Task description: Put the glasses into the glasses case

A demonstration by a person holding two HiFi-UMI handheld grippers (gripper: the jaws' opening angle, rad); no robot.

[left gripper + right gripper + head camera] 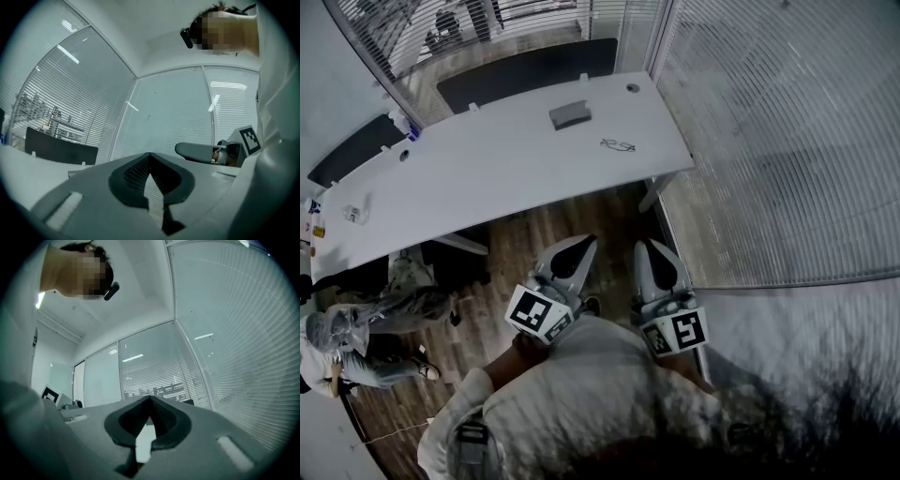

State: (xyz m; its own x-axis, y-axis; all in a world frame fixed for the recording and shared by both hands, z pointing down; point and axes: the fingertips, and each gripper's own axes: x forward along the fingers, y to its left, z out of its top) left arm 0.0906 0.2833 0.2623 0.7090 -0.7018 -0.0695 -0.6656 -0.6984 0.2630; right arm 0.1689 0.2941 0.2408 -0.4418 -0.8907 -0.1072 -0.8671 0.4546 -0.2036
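The left gripper (584,244) and right gripper (650,246) are being held pressed together and empty, well short of the white table (487,178), where the glasses (618,145) are lying crosswise straight ahead, equally near both, just right of the glasses case (570,114), bare tabletop around them.

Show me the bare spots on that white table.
Widest bare stretch: the middle of the table, between the grey case and the small object at its left end. Tightest: the right end, around the case and glasses.
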